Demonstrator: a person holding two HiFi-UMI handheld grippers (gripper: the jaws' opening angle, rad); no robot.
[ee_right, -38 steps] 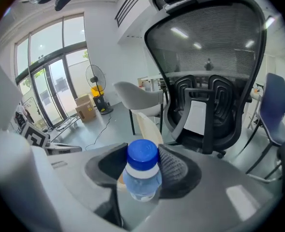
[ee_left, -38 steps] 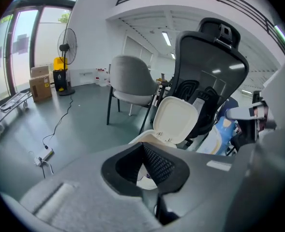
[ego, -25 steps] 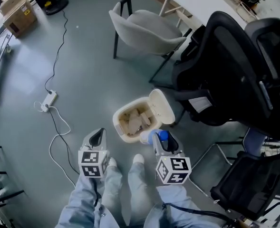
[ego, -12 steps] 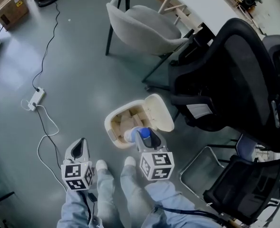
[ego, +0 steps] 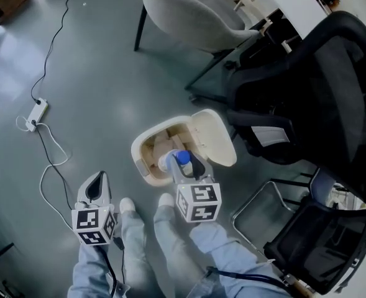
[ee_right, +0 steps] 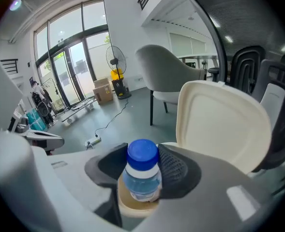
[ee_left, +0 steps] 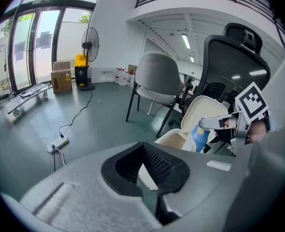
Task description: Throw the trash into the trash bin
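Observation:
A cream trash bin (ego: 138, 161) stands on the grey floor, its lid (ego: 211, 138) tipped back and brownish scraps inside. My right gripper (ego: 182, 162) is shut on a clear plastic bottle (ego: 176, 161) with a blue cap and holds it over the bin's near rim. In the right gripper view the bottle (ee_right: 142, 180) stands upright between the pads, the lid (ee_right: 222, 124) just behind it. My left gripper (ego: 98, 179) hangs to the bin's left, shut and empty. The left gripper view shows its tips (ee_left: 143, 145) together, with the bin (ee_left: 173, 138) and bottle (ee_left: 200, 135) beyond.
A grey shell chair (ego: 192, 11) stands beyond the bin, and black office chairs (ego: 307, 85) crowd its right side. A white power strip (ego: 33, 114) and its cable lie on the floor at left. The person's shoes (ego: 127, 205) are just before the bin.
Both grippers have sunk. The right one has carried the bottle from the bin's front right edge to over its opening. The left stays empty.

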